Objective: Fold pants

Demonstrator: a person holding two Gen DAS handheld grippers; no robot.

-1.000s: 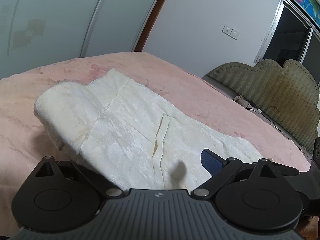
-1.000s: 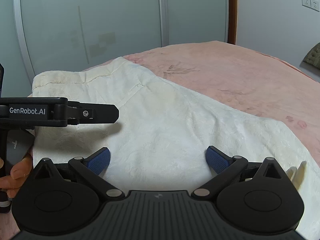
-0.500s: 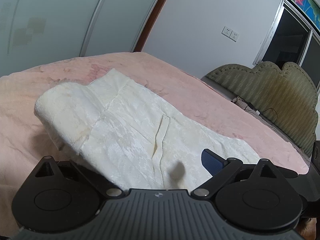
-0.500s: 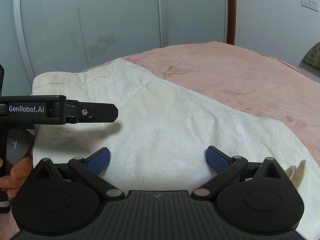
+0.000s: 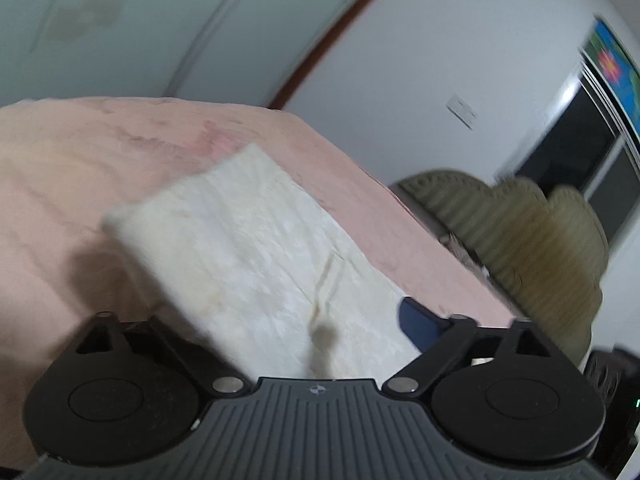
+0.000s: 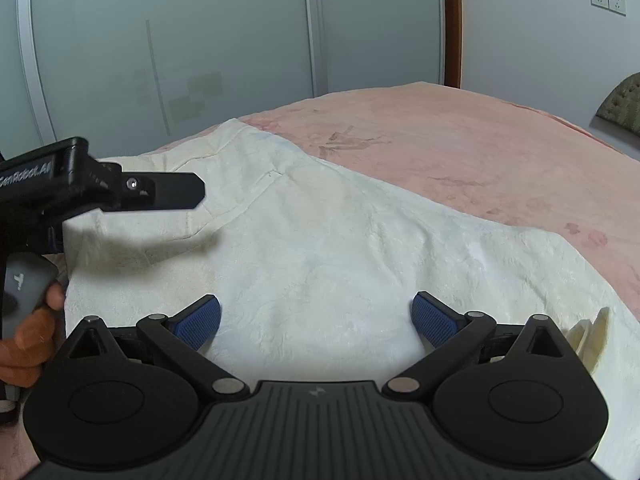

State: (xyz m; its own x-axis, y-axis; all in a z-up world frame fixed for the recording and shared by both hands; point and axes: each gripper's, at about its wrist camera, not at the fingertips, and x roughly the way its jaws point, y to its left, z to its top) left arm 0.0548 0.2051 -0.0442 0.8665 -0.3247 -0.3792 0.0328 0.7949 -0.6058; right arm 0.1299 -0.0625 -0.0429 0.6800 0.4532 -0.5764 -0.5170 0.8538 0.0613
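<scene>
Cream-white pants lie spread on a pink bed; they also show in the left wrist view. My left gripper has its jaws wide apart. A raised edge of the cloth lies over its left finger and hides it; only the right blue pad shows, clear of the cloth. That gripper also shows from the side in the right wrist view, above the pants' left edge. My right gripper is open and empty, low over the cloth, with both blue pads visible.
The pink bedspread extends far and right of the pants. A green padded headboard stands at the right. Sliding wardrobe doors and a white wall lie behind the bed. A hand holds the left gripper's handle.
The left gripper has lifted and tilted, its view now blurred, and the pants' near edge has risen with it. The right gripper has stayed still.
</scene>
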